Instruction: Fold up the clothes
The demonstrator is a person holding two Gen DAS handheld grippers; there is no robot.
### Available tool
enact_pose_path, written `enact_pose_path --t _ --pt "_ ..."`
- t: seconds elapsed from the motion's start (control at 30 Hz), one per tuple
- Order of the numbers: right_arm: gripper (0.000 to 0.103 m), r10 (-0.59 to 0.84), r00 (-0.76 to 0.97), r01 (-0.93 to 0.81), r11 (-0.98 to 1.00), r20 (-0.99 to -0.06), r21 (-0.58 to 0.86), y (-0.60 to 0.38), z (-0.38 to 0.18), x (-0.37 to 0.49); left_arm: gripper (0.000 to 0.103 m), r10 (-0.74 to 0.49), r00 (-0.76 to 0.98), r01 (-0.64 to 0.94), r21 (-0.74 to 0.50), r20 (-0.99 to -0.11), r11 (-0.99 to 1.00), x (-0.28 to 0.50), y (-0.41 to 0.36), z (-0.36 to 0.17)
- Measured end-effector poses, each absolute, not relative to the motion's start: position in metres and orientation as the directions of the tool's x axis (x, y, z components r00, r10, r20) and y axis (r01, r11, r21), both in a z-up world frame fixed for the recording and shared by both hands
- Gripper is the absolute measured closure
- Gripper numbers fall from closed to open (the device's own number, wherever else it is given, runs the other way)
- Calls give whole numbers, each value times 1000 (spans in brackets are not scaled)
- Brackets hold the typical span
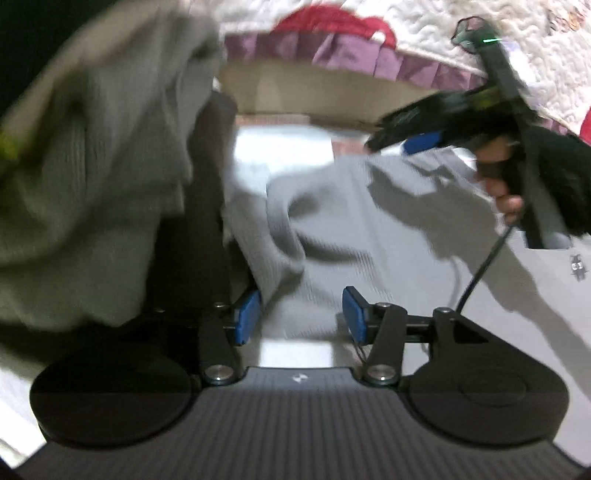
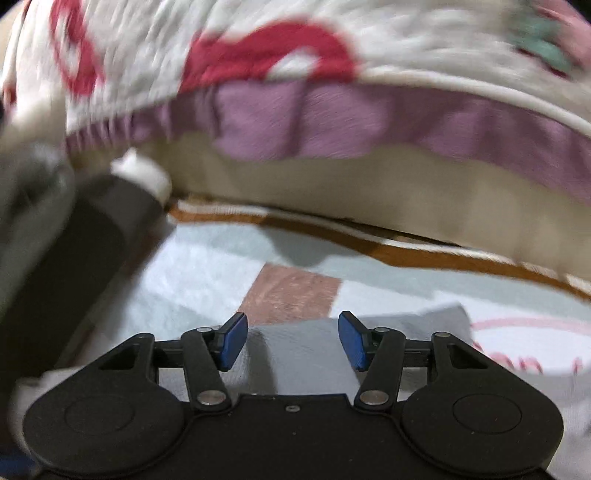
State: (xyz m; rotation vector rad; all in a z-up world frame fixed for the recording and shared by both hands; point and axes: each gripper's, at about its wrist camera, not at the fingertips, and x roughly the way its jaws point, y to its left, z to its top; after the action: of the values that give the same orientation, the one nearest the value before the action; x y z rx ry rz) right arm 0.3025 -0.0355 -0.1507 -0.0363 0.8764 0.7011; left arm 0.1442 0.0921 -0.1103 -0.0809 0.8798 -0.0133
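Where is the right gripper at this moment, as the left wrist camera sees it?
In the left wrist view the right gripper is at the upper right, above the grey garment and just below the quilt's purple frill.

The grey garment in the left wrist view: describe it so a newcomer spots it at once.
Start at the quilted bedspread with its purple frill along the top. Below it, the grey garment lies rumpled on the pale patterned mat, ahead of the open left gripper. Its ribbed knit and small dark chest emblem set it apart.
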Motion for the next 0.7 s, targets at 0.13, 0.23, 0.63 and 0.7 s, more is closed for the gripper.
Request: enact_pose_path --t 0.13,0.23,0.63,0.7 --pt "43 529 498 -542 808 -688 230 -93 -137 282 54 -31 601 -97 -112 -798 989 137 97 -116" --pt "43 486 552 -520 836 -677 176 -136 -130 269 48 -12 625 -123 -113 -781 986 136 95 -119" --pt "43 250 703 -300 953 -666 41 -309 -126 287 51 64 791 70 193 -609 979 119 38 -100" --pt "62 277 693 -360 933 -665 14 -321 -125 292 56 32 833 137 262 -552 955 122 24 -92"
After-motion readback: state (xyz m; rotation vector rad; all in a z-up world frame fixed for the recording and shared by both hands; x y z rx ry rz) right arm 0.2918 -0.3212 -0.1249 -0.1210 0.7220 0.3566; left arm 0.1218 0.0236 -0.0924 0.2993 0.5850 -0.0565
